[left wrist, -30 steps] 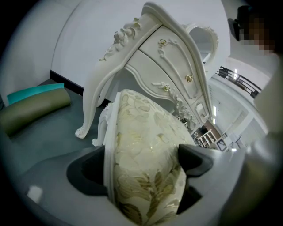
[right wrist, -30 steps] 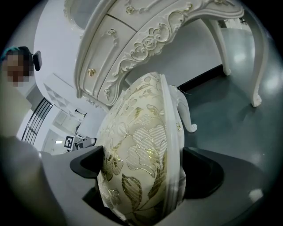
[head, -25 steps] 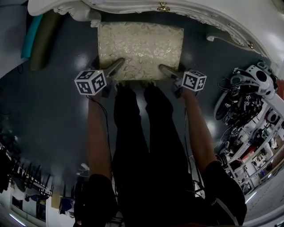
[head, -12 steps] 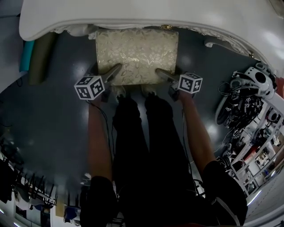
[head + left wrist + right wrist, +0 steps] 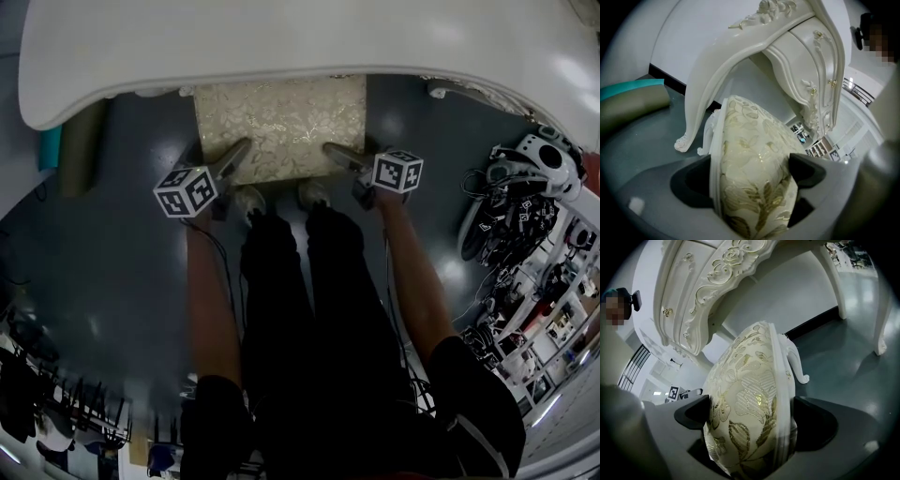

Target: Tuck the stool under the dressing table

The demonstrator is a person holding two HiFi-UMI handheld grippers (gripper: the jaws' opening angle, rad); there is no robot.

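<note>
The cream-and-gold brocade stool stands on the floor, its far half already beneath the white carved dressing bench. The left tool and right tool each clamp a near cushion corner. Judged purpose: an even two-point push, square to the bench.

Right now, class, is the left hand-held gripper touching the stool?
Touching. The left gripper view shows the stool filling the left hand-held gripper, with both jaws pressed against its edge and no gap on either side.
</note>
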